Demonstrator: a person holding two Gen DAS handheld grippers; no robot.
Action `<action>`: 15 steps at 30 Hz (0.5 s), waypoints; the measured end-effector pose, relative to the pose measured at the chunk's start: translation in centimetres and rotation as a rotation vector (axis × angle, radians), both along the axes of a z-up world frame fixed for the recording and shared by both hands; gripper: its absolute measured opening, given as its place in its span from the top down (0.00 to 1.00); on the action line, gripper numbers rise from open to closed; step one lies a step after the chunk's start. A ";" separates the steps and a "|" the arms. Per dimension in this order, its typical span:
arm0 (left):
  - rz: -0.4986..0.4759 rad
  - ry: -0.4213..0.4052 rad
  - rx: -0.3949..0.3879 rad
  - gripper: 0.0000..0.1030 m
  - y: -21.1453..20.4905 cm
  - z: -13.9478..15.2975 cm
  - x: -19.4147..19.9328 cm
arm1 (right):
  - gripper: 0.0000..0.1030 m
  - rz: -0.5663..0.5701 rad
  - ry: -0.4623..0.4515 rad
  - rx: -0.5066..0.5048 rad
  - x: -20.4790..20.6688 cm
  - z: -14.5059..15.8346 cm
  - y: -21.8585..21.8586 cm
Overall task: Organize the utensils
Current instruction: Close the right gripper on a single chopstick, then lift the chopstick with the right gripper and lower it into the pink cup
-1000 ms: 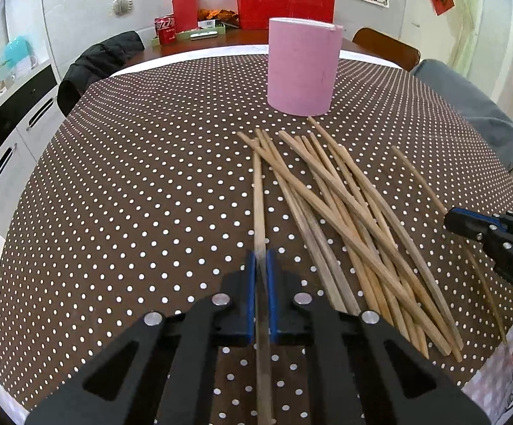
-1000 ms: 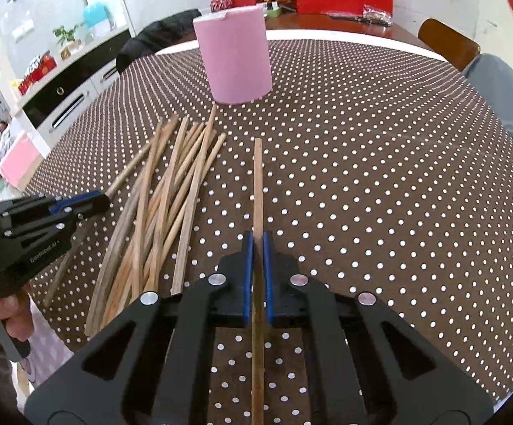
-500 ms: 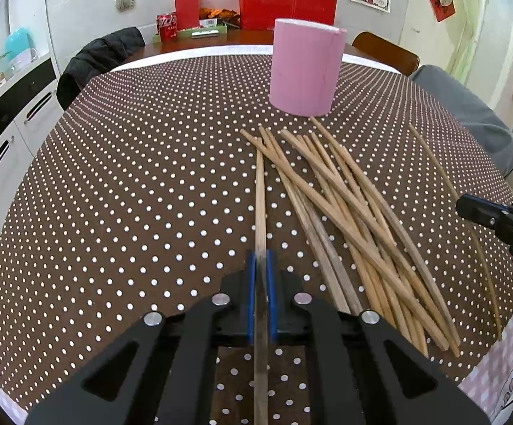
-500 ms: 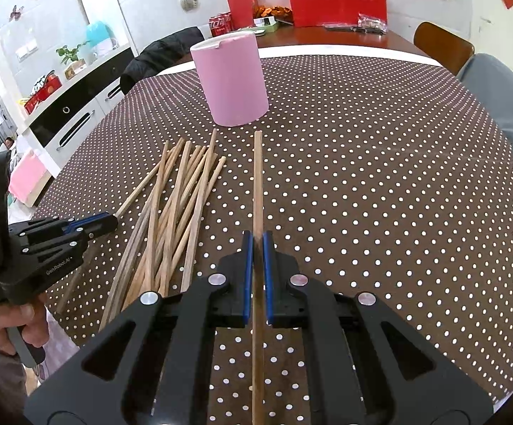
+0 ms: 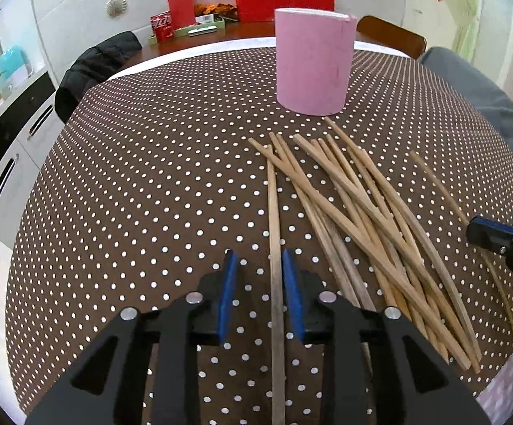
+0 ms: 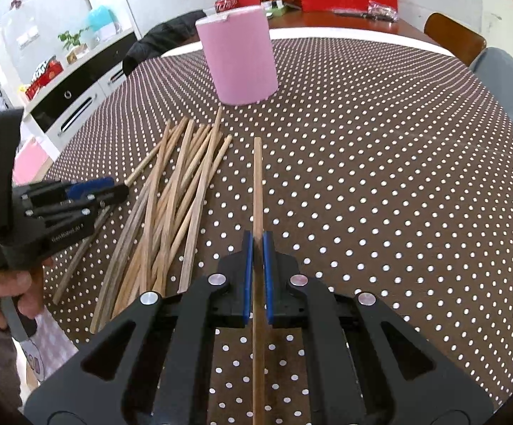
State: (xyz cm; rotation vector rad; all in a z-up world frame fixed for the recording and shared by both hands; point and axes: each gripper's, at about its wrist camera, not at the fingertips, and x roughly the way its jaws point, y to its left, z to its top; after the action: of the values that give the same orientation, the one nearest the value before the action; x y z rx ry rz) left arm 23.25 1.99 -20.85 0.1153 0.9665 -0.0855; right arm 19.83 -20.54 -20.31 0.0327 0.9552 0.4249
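Round worktop (image 5: 143, 184) under a brown cloth with white dots; its far edge shows a white rim, its near edge runs under both grippers.

Open room: the left half of the worktop in the left wrist view is bare cloth out to the left edge. In the right wrist view the whole right half is bare cloth (image 6: 380, 163) out to the right edge.

Tall pink cylindrical holder (image 5: 315, 62) stands upright toward the far edge, about mid-width. A loose heap of light wooden chopsticks (image 5: 366, 212) lies fanned and crossing on the cloth between the holder and the near edge, tips ending just short of the holder's base.

Left gripper (image 5: 258, 290): blue-padded jaws have just been opening and now stand apart. One wooden chopstick (image 5: 274, 219) lies between them, a gap showing on the left side; whether the right pad touches it is unclear. Its far tip rests against the heap's left side.

Right gripper (image 6: 257, 276): jaws together, clamped on a single darker wooden chopstick (image 6: 257, 184) that points toward the holder, to the right of the heap and clear of it.

In the way: the heap lies between the two grippers. A person's hand (image 6: 5, 290) grips the left gripper's handle at the near-left edge.

Beyond the far edge: chair draped with a black jacket (image 5: 97, 67), wooden chair back (image 5: 391, 35), grey cushioned seat (image 5: 476, 95) off the right edge, white cabinet (image 5: 5, 163) off the left edge.
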 end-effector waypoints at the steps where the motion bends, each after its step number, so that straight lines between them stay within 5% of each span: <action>1: -0.006 0.000 0.004 0.74 0.0 0.1 0.0 | 0.94 0.005 0.007 -0.006 0.0 -0.2 0.2; 3: -0.018 0.000 0.006 0.74 -0.1 0.1 0.0 | 0.94 0.010 0.008 -0.023 0.1 -0.4 0.4; 6: -0.057 0.009 -0.028 0.94 -0.1 0.5 0.6 | 0.94 0.018 0.003 -0.064 0.3 -0.3 1.0; 10: -0.072 -0.004 -0.038 0.94 0.0 0.4 -0.5 | 0.94 0.021 -0.017 -0.085 0.1 -0.3 1.2; 15: -0.010 -0.078 -0.137 0.94 2.1 1.6 -2.9 | 0.94 -0.007 -0.065 0.048 -0.6 0.8 -0.7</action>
State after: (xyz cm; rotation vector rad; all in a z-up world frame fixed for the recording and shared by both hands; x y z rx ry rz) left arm 20.39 4.13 -19.28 -0.0029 0.8800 -0.1549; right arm 19.24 -21.29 -19.49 0.0653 0.8806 0.4401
